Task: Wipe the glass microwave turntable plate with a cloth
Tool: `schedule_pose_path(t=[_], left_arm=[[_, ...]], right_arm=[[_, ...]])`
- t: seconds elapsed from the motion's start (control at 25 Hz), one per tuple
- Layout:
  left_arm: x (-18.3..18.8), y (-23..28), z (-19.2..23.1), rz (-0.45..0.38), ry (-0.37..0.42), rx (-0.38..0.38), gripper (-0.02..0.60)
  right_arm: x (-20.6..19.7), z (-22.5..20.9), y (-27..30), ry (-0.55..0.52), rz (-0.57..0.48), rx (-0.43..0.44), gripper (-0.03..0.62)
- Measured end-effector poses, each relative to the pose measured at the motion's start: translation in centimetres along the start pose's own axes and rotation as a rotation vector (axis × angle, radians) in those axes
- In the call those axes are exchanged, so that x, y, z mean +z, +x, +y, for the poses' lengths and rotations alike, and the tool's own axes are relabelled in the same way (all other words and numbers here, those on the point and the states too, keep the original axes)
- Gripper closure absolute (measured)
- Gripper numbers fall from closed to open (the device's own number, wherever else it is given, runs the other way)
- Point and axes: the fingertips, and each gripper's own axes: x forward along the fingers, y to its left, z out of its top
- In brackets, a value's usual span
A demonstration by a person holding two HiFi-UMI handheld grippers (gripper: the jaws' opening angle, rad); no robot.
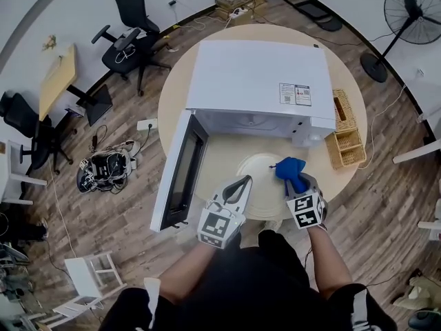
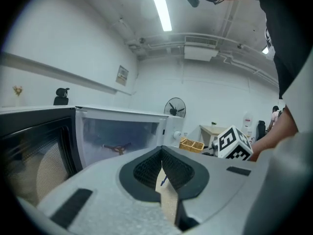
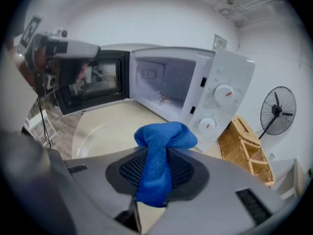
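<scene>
Glass plate (image 1: 265,185) is lying flat at table's (image 1: 172,102) near edge, in front of open microwave (image 1: 255,81). Blue cloth (image 1: 289,167) is sitting over plate's right part, pinched in my R claw (image 1: 296,181). L claw (image 1: 244,181), jaws together w/ nothing between, is pointing at left rim. I think wipe is needing a move down & leftward.

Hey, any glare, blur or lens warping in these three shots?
Head view: the fisheye curves the floor, the light is even, and the glass turntable plate barely stands out from the table. Left gripper view: the ceiling light strip blows out. Right gripper view: the blue cloth is sharp, the corners dark.
</scene>
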Motion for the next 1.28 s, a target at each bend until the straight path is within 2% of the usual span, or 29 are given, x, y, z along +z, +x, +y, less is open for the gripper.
schedule_pose_path(t=[0.16,0.4,0.6,0.72,1.28], left_arm=[[1.7,0.2,1.1,-0.035,0.018,0.018,0.575],[5.4,-0.7,3.5,-0.109,0.024,0.073,0.575],[9.6,-2.2,4.9,-0.192,0.058,0.112,0.575],[11.1,-2.7,5.4,-0.218,0.074,0.129,0.575],[13.8,-2.3,4.6,-0.266,0.113,0.119,0.575]], right_arm=[[6.2,-1.1,-3.4,0.091,-0.17,0.011,0.5],[15.0,-3.1,-9.6,0.144,-0.462,-0.009,0.5],[19.6,-4.6,-14.7,0.115,-0.675,-0.077,0.499],[20.8,-4.6,-16.2,0.096,-0.723,-0.082,0.505],[22.8,-5.2,-18.1,0.074,-0.787,-0.125,0.507]])
